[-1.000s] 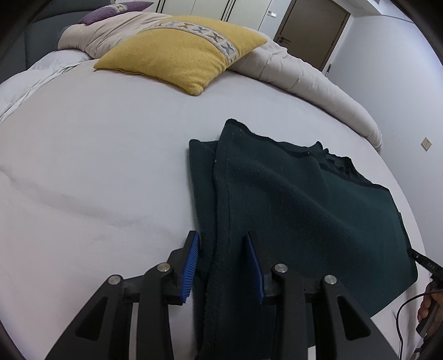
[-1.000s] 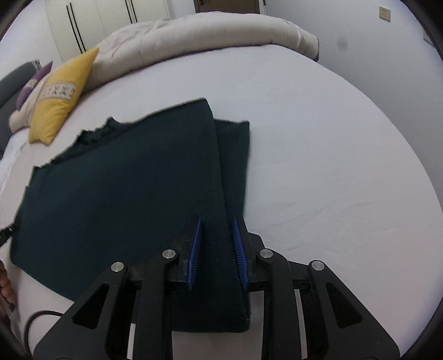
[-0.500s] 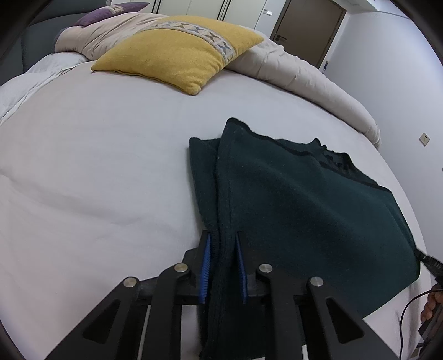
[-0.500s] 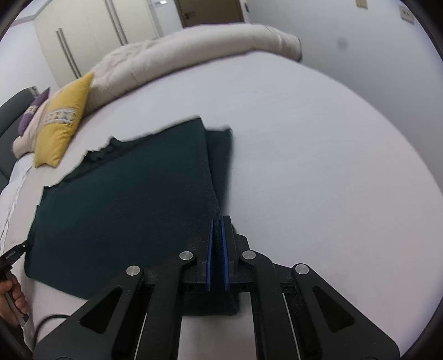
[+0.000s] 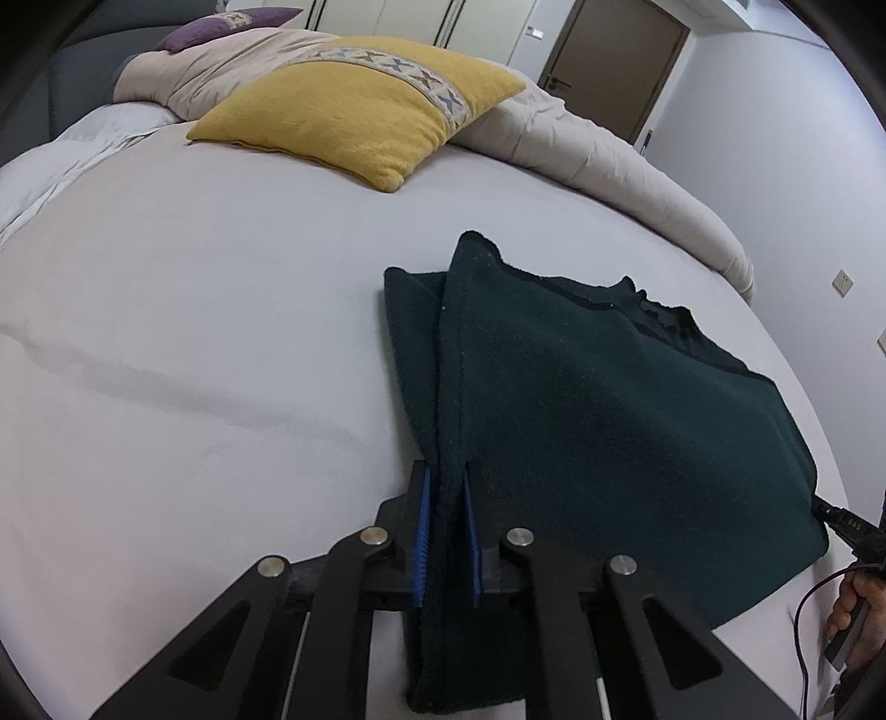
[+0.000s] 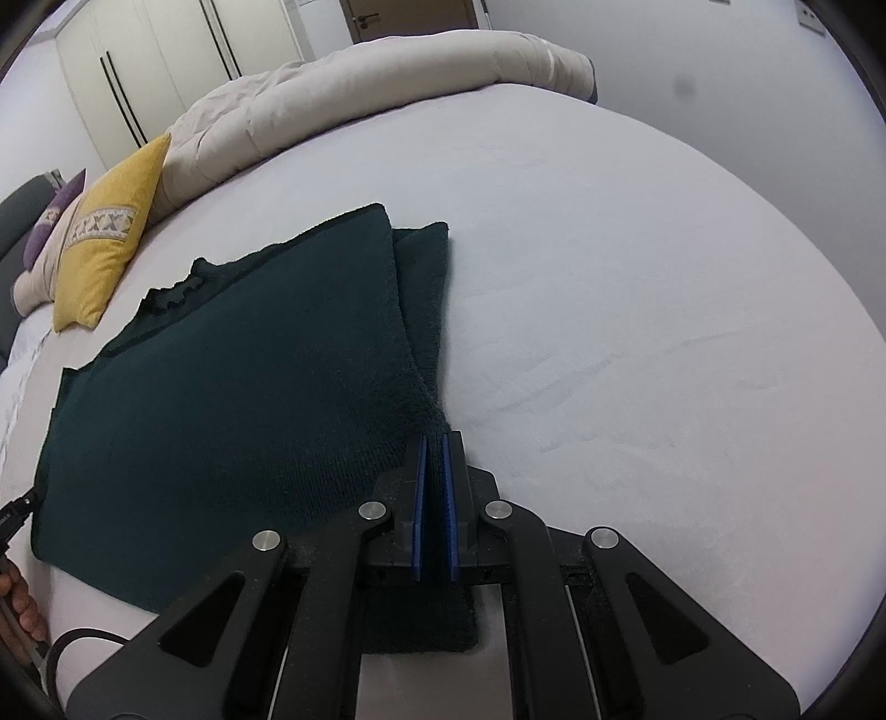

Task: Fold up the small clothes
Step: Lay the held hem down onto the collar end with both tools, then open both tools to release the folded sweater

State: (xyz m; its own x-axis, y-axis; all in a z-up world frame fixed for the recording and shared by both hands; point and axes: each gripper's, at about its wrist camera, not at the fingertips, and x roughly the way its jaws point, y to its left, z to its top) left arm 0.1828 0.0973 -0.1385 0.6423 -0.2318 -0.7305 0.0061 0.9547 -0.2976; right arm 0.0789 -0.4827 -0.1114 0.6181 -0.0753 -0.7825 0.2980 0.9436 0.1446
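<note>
Bed (image 5: 166,343): a pale sheet covers the whole work surface, with shallow creases on its left part in the left wrist view.

Duvet (image 5: 609,155): beige, rolled in a long ridge along the far edge of the bed.

Dark green knitted garment (image 5: 609,421): lies on the sheet in the near half of the bed, well apart from the duvet. It is spread mostly flat. Both side edges are turned in over the body, each showing a narrow strip of a lower layer beside it. The neckline, with a ragged trim, points toward the far side.

Yellow cushion (image 5: 360,105): carries a patterned band and leans on the duvet at the far left. A purple cushion (image 5: 221,25) sits behind it.

Left gripper (image 5: 446,531): its blue pads are closed onto the garment's left folded edge, with fabric filling the narrow gap between them.

Right gripper (image 6: 434,504): its blue pads are pressed onto the garment's right folded edge near the hem; a thin ridge of fabric shows between them, and the hem corner hangs below the fingers.
</note>
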